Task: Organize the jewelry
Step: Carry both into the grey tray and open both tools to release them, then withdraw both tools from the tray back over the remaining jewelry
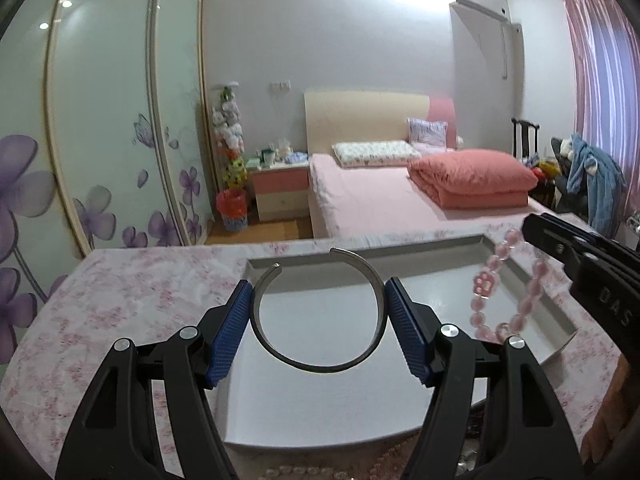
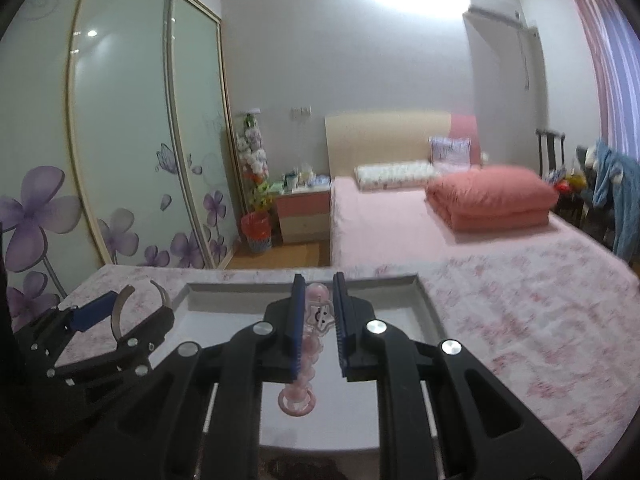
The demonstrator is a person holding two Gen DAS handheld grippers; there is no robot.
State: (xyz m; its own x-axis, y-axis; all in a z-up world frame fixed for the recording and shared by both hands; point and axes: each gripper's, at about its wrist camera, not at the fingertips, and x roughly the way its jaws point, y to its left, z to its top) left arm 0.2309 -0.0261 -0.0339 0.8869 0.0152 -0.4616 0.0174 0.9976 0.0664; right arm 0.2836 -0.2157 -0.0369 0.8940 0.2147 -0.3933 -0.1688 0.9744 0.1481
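A silver open bangle [image 1: 320, 312] was clamped between the blue pads [image 1: 229, 334] of the left gripper [image 1: 319, 330] and held above the grey tray [image 1: 532, 280]. A pink bead bracelet [image 2: 308, 344] was pinched in the right gripper [image 2: 318, 328], hanging over the same tray. The tray rested on a floral-covered table [image 2: 520, 312]. Beyond the table stood a bed [image 1: 360, 196] with a folded pink quilt [image 1: 472, 178], a nightstand [image 1: 280, 188] and a flower-printed wardrobe [image 1: 104, 120]. Nothing was seen between either piece and the tray.
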